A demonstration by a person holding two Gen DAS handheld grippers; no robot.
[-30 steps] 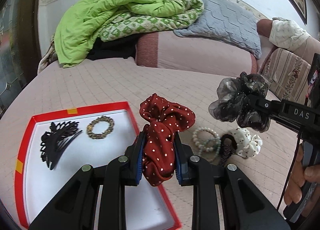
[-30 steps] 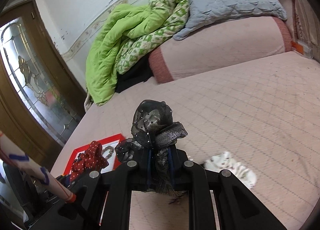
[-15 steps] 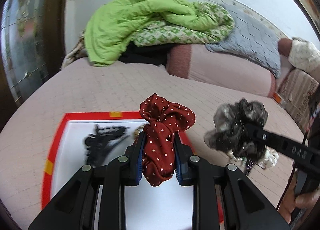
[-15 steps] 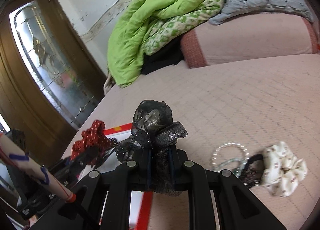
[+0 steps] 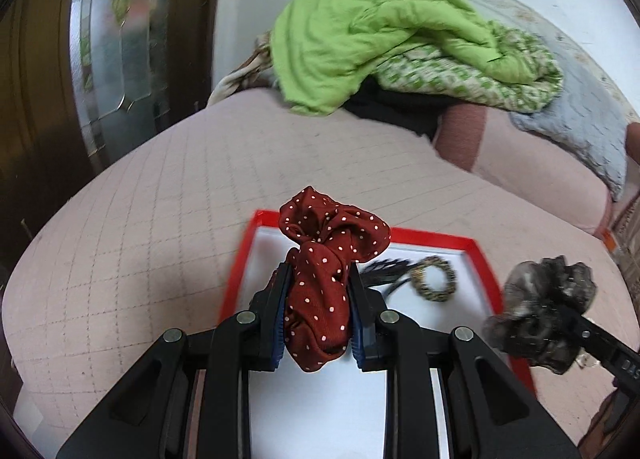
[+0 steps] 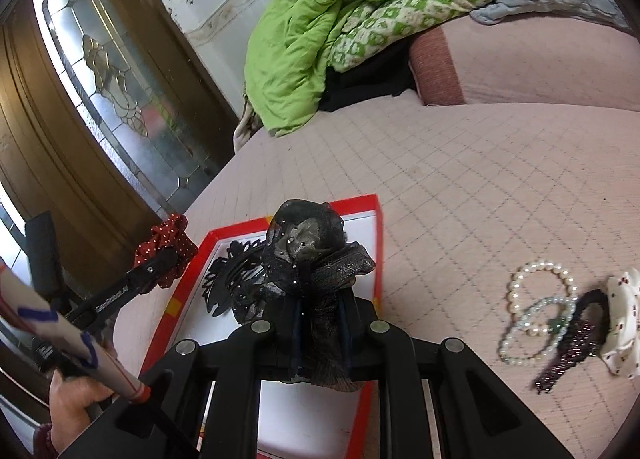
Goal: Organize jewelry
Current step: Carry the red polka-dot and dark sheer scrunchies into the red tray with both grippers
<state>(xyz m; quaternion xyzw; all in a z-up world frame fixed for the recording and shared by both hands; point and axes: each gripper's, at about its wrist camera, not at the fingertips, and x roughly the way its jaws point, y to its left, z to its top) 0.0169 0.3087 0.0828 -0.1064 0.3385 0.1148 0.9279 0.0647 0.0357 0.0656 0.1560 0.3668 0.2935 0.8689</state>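
Item: red dotted scrunchie (image 5: 326,287), clenched in the left gripper (image 5: 318,313) jaws. Item: black gauze scrunchie (image 6: 310,259), pinched in the right gripper (image 6: 318,333) jaws. Below both jaws: red-rimmed tray (image 5: 486,265), holding a black hair claw (image 6: 228,279) and apparently a beaded band (image 5: 434,279). Step: transfer. Next: lower, release.

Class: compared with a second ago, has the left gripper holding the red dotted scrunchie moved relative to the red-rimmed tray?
Yes. The left gripper with the red dotted scrunchie has swung leftward: it was past the red-rimmed tray's right edge and now sits over its white inside.
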